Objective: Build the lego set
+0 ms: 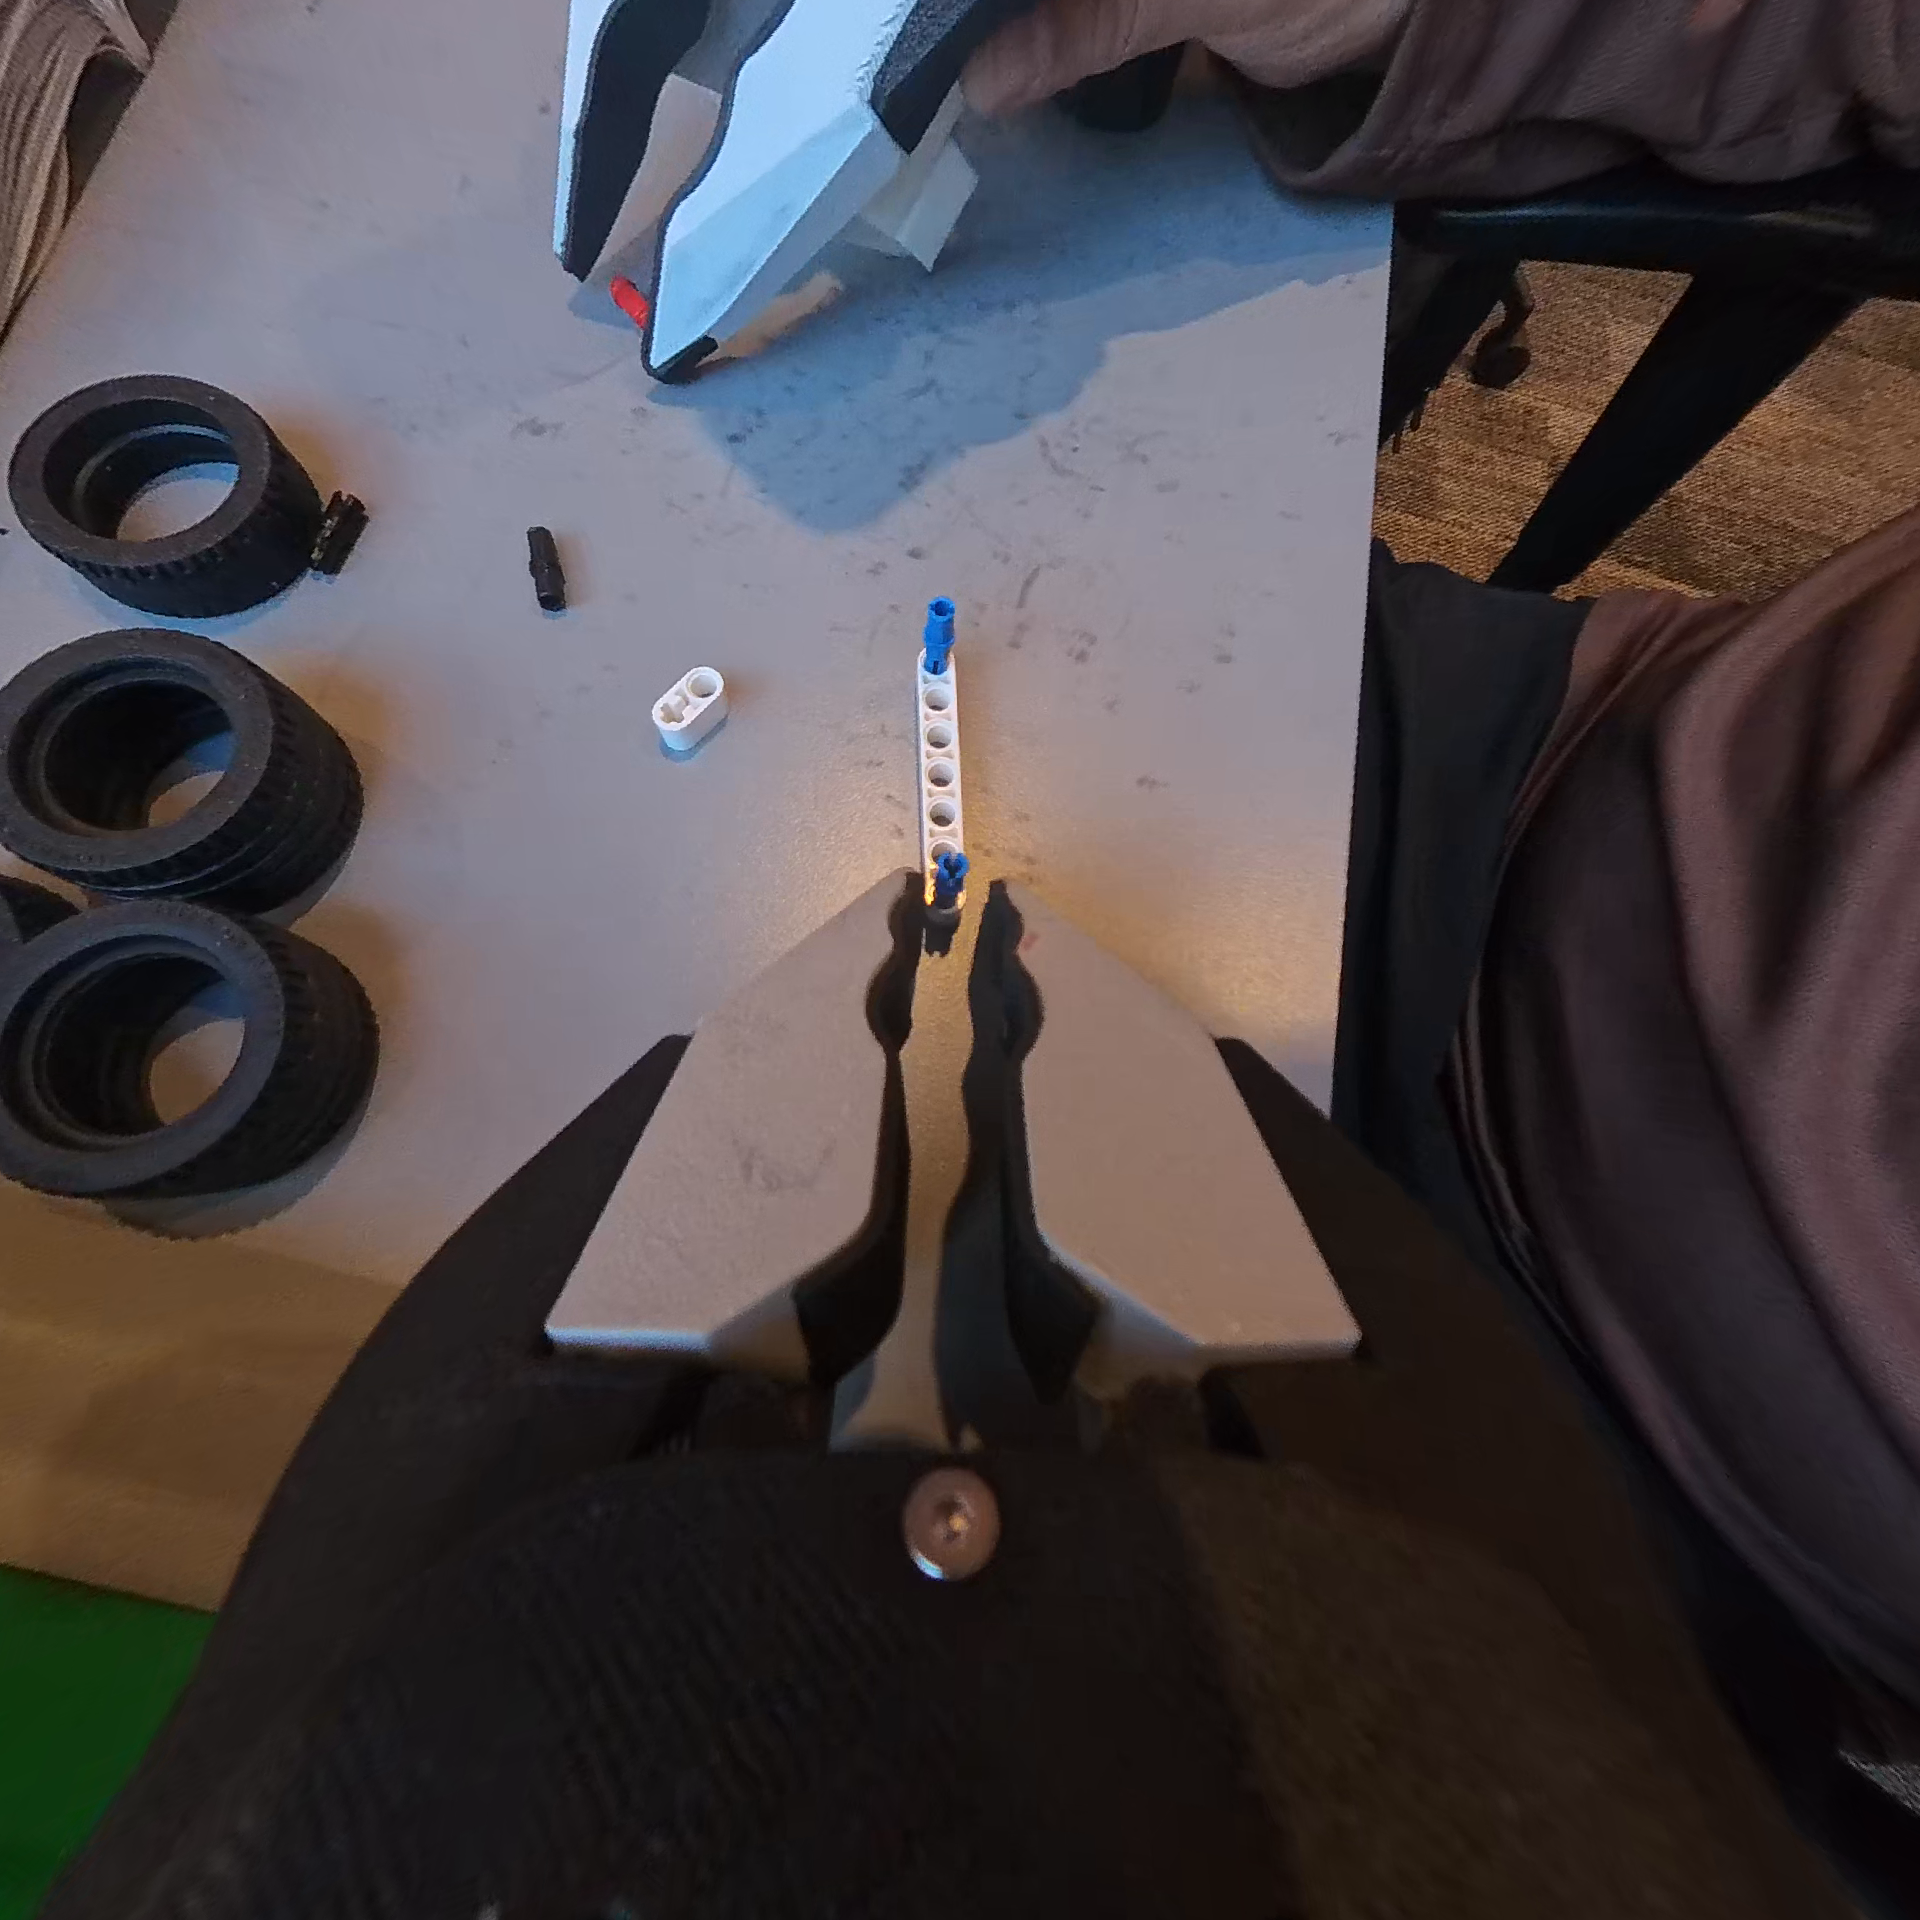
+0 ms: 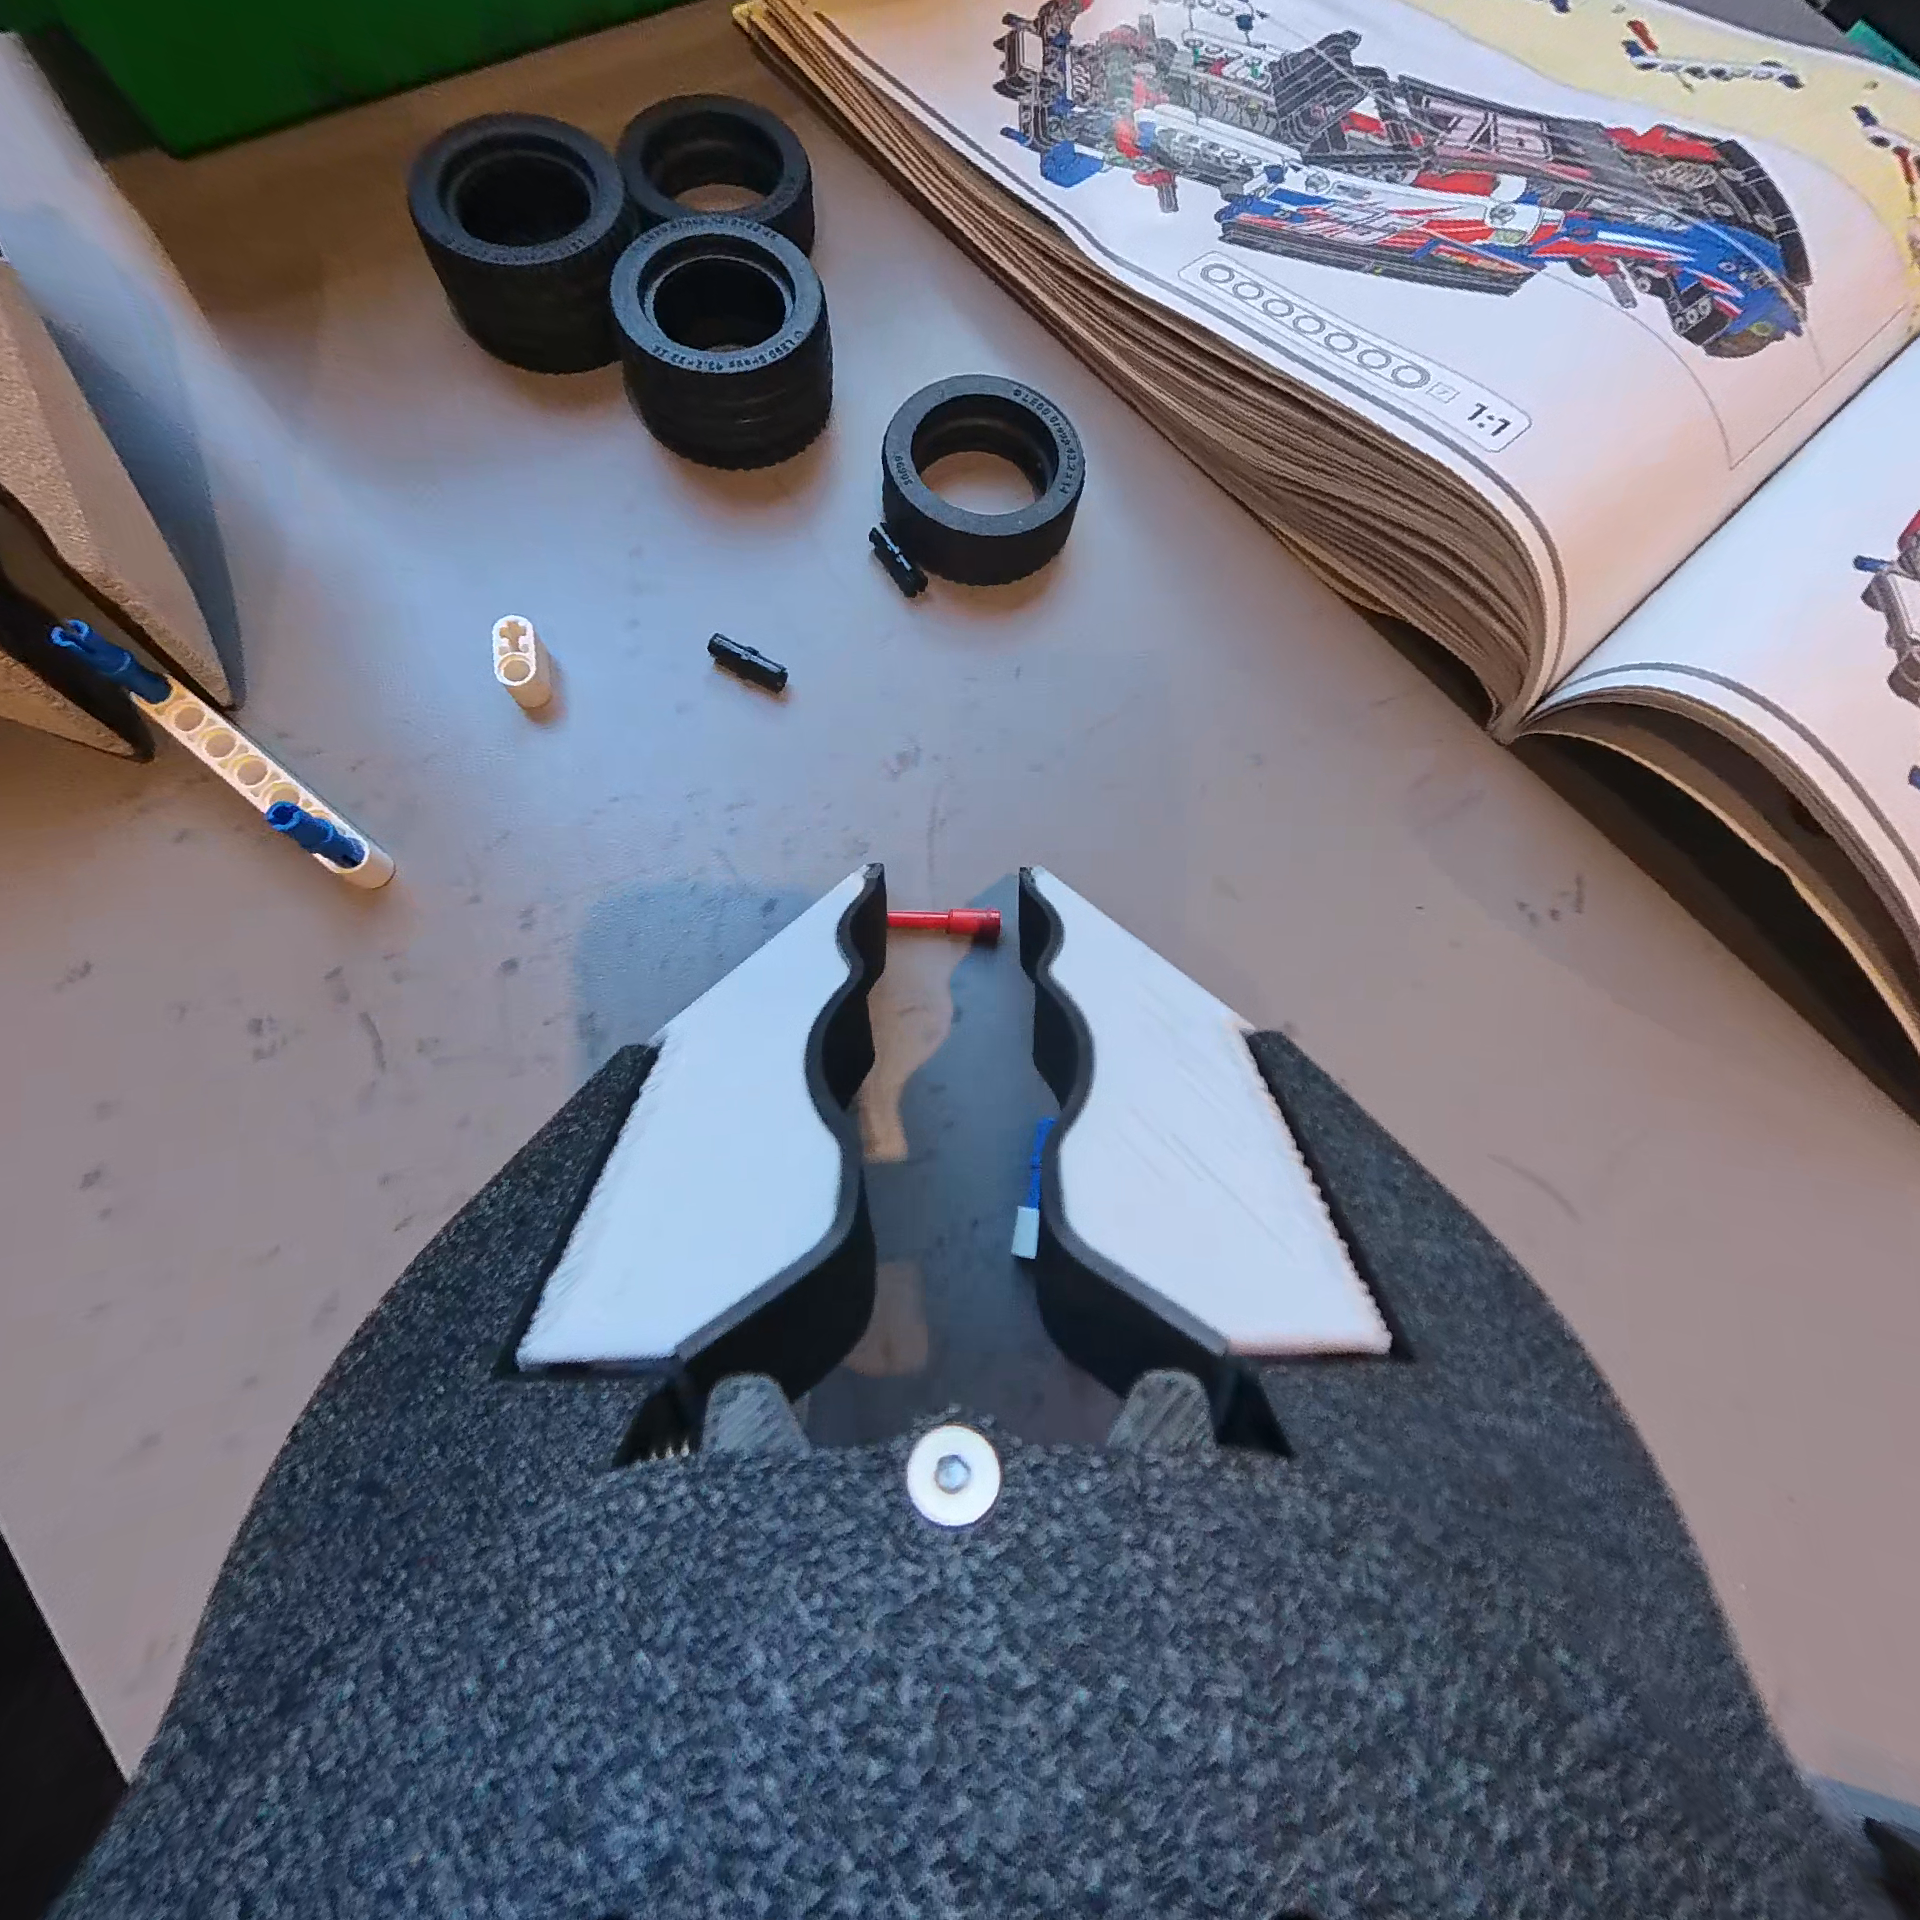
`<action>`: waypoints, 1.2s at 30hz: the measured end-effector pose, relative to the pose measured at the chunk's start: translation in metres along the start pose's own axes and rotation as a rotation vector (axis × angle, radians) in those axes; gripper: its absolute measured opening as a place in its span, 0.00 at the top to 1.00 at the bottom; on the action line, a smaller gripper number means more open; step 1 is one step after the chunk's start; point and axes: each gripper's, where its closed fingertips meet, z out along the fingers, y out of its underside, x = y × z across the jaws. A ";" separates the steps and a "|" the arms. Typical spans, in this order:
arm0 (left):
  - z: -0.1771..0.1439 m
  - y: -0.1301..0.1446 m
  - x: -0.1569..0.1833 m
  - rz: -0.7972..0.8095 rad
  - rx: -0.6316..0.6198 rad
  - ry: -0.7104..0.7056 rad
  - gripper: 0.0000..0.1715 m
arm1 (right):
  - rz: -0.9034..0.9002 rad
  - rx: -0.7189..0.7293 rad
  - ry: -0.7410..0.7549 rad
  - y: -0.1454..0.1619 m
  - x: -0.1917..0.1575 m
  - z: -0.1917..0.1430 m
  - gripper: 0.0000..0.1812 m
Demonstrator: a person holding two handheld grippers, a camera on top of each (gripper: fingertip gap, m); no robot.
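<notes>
Up close in the left wrist view, the left gripper (image 1: 951,894) has its jaws drawn narrow around the near end of a white beam (image 1: 939,769), which reaches straight ahead from the tips over the grey table (image 1: 1143,520). One blue pin (image 1: 948,873) stands in the beam's end hole right at the tips, and a second blue pin (image 1: 939,627) stands in the far end. Ahead and to the left of the tips lie a short white connector (image 1: 690,707) and a black pin (image 1: 545,566). Further left sit black tyres (image 1: 156,488), with another black pin (image 1: 338,532) touching the farthest one. Far ahead, the right gripper (image 1: 623,312) points down at the table with a red piece at its tips.

Next, in the right wrist view, the right gripper (image 2: 951,914) stands open to a middling gap, holding nothing. A red axle pin (image 2: 943,921) lies crosswise on the table (image 2: 1351,1039) just between the tips. Whether either pad touches it cannot be told. Ahead are the black pin (image 2: 747,661), the white connector (image 2: 520,662) and the tyres (image 2: 982,478). Far left, the left gripper (image 2: 62,665) grips the white beam (image 2: 249,774). An open instruction book (image 2: 1403,312) lies ahead to the right.
</notes>
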 end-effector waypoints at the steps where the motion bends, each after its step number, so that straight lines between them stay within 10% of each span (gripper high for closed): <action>1: 0.000 0.000 0.000 0.000 0.000 0.000 0.95 | -0.002 0.001 -0.002 0.000 0.000 0.000 0.86; 18: 0.004 -0.004 0.000 0.142 -0.004 -0.104 0.97 | -0.305 0.139 -0.415 -0.013 -0.101 -0.022 0.79; 25: 0.007 -0.008 0.000 0.347 0.004 -0.243 0.97 | -0.440 0.109 -0.363 -0.008 -0.115 -0.015 0.97; 36: 0.005 -0.010 -0.006 0.241 0.015 -0.209 0.86 | -0.791 0.124 -0.039 -0.004 -0.113 -0.016 0.94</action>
